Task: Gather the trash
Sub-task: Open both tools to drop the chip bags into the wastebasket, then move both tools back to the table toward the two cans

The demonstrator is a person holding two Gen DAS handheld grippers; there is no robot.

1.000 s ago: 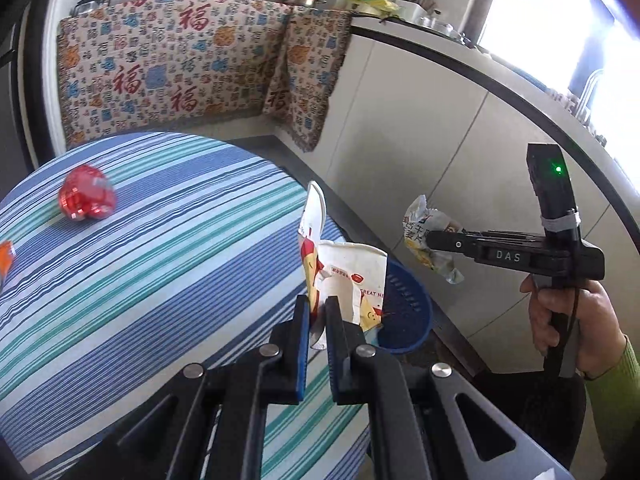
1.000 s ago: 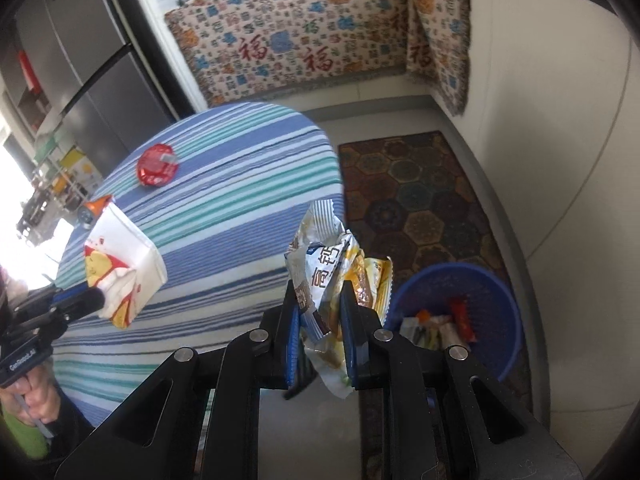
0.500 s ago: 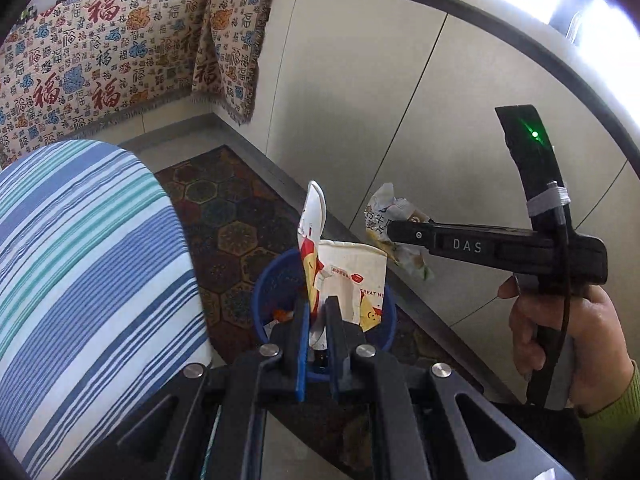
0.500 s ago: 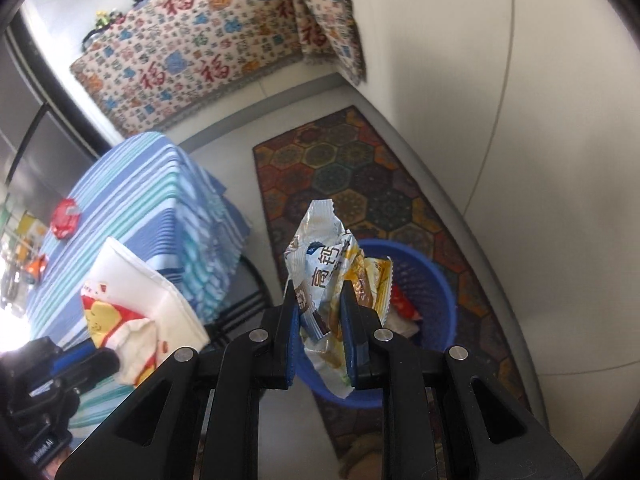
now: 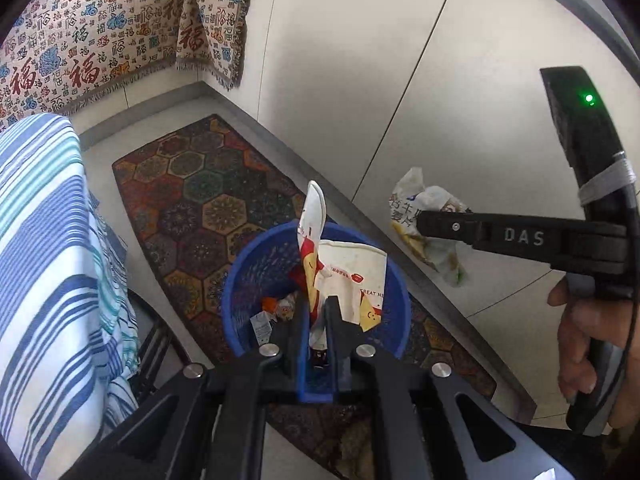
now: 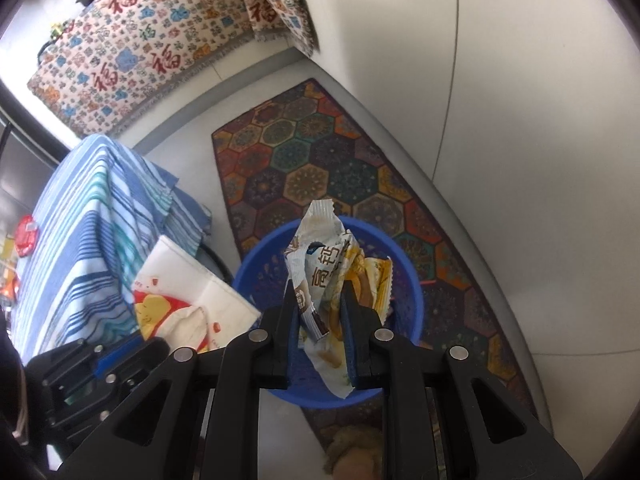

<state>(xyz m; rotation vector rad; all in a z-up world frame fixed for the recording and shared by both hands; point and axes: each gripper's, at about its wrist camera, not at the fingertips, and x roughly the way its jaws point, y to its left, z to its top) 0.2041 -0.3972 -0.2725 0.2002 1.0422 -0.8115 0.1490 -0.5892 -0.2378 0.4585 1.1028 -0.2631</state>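
Note:
My left gripper (image 5: 318, 304) is shut on a white paper bag with red and yellow print (image 5: 348, 276), held over the blue trash basket (image 5: 240, 280) on the floor. Several wrappers lie inside the basket. My right gripper (image 6: 320, 304) is shut on a crumpled white and yellow snack wrapper (image 6: 320, 256), also above the blue trash basket (image 6: 408, 280). In the left wrist view the right gripper (image 5: 424, 224) comes in from the right, a hand on its handle, wrapper (image 5: 424, 208) in its tip. In the right wrist view the paper bag (image 6: 188, 292) shows at lower left.
A table with a blue and teal striped cloth (image 5: 44, 264) stands left of the basket. A patterned hexagon rug (image 6: 320, 168) lies under the basket. White cabinet fronts (image 5: 400, 60) run along the right. A red item (image 6: 26, 234) rests on the table.
Both grippers moved off the table and sank toward the blue basket, each still holding its trash. The basket now sits directly below both.

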